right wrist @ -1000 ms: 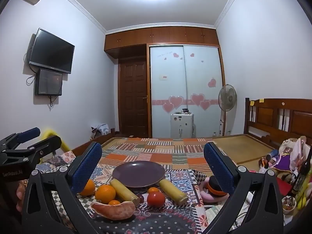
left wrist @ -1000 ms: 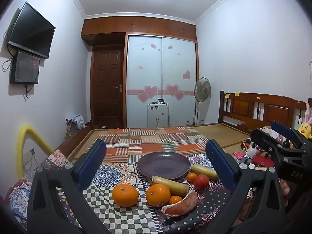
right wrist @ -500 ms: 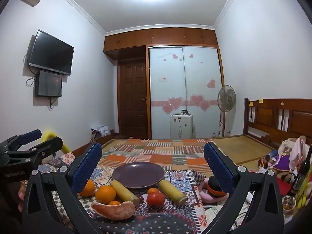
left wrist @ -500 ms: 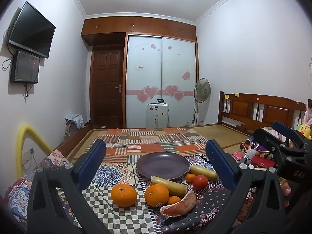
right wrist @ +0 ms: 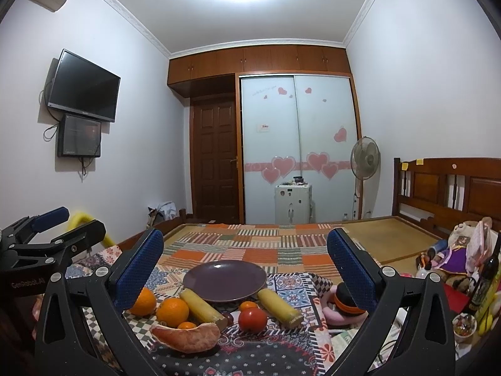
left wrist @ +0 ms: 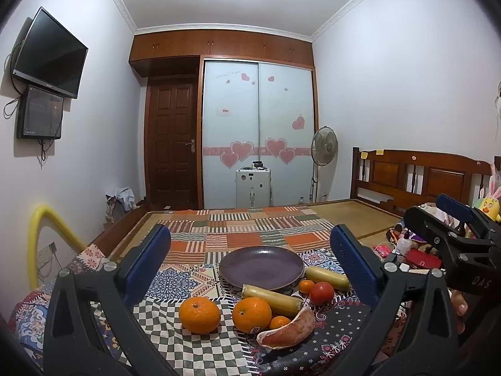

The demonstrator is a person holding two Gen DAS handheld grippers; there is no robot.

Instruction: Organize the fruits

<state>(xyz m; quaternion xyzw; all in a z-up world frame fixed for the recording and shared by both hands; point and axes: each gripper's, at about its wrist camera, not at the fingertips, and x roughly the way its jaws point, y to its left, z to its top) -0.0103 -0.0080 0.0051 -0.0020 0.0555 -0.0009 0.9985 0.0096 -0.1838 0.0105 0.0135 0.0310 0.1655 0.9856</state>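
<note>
Nothing picked yet: round purple ceramic plate (left wrist: 261,263) empty, fruit (oranges, tomato) at its six o'clock. Left gripper (left wrist: 250,269), right gripper (right wrist: 245,269) hover, jaws wide apart. Next: descend onto round orange (left wrist: 252,315).

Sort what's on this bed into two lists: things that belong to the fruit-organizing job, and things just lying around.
Job: purple plate, empty; two large oranges; two small oranges; tomato; two yellow sticks; pomelo segment; left gripper and right gripper, both open.

Lying about: soft toys, dark bottle, standing fan.
</note>
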